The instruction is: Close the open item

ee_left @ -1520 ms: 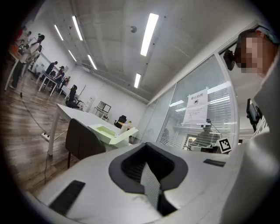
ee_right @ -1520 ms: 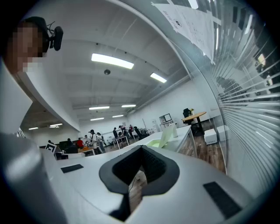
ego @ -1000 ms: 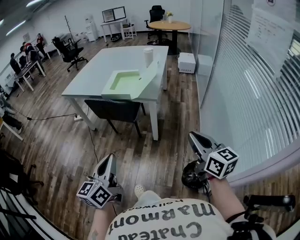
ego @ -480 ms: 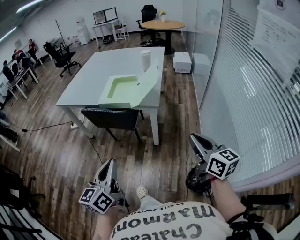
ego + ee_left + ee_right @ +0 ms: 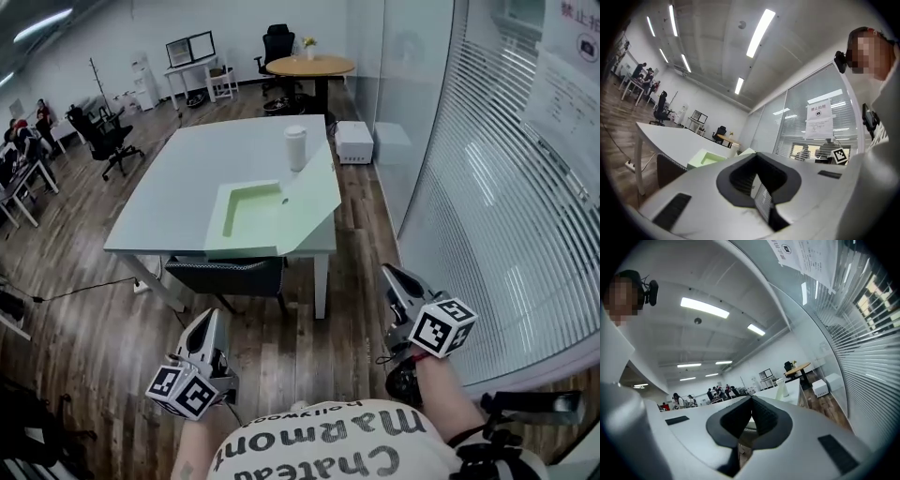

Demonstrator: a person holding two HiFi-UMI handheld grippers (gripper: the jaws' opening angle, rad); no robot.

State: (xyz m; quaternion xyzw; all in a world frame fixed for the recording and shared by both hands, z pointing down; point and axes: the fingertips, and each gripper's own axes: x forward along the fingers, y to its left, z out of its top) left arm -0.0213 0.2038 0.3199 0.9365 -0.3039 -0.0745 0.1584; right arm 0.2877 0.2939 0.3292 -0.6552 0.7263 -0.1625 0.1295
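Observation:
A pale green box (image 5: 249,210) lies open on the near end of the white table (image 5: 202,159), its lid (image 5: 314,192) tilted up on the right side. The box also shows far off in the left gripper view (image 5: 708,158). A white cup (image 5: 296,147) stands just behind it and appears in the right gripper view (image 5: 780,386). My left gripper (image 5: 209,321) and right gripper (image 5: 388,273) hang low over the wooden floor, well short of the table. Both are shut with nothing between the jaws, as the left gripper (image 5: 757,157) and right gripper (image 5: 751,400) show in their own views.
A dark chair (image 5: 228,276) is tucked under the table's near edge. A glass wall with blinds (image 5: 487,187) runs along the right. A white cabinet (image 5: 354,141) sits beyond the table, with a round wooden table (image 5: 309,66) farther back. People and desks are at the far left.
The table and box have come closer and shifted right in the head view. Both grippers stay low and shut, the left one slightly lower left.

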